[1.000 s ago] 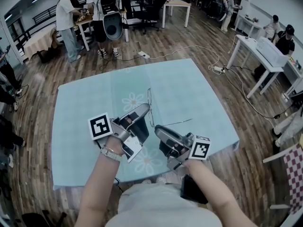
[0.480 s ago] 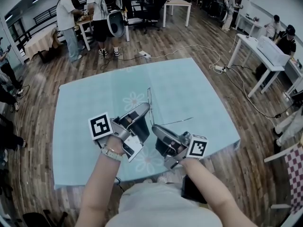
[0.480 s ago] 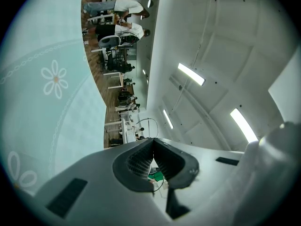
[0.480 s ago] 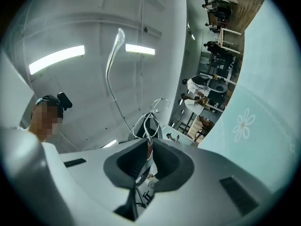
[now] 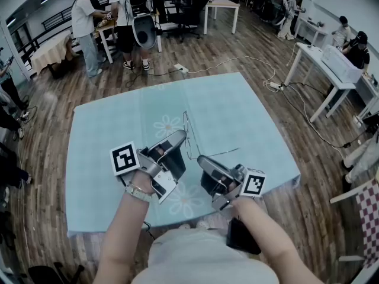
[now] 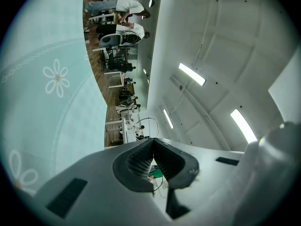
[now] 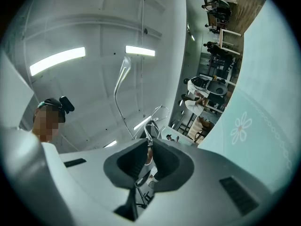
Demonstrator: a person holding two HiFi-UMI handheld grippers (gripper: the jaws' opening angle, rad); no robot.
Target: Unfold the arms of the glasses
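Note:
Thin wire-framed glasses (image 5: 187,129) hang just above the pale blue tablecloth (image 5: 237,111), between my two grippers. My left gripper (image 5: 184,134) is shut on the frame, and its rim loops out beyond the pads (image 6: 146,124). My right gripper (image 5: 200,158) comes in from the lower right, its pads pinched on the wire near the hinge. One arm (image 5: 222,153) sticks out to the right over the cloth. In the right gripper view that arm (image 7: 121,86) curves up from the closed jaws of the right gripper (image 7: 149,149). The left gripper (image 6: 151,147) pads meet on the thin wire.
The cloth-covered table has daisy prints and its front edge lies near my body. People (image 5: 83,22) stand at desks at the back left. A white desk (image 5: 323,70) with a person and floor cables (image 5: 284,90) lie to the right. A checked chair (image 5: 370,209) is at the right edge.
The right gripper nudged slightly left, then back right, staying at the glasses. The left gripper and the frame have kept still.

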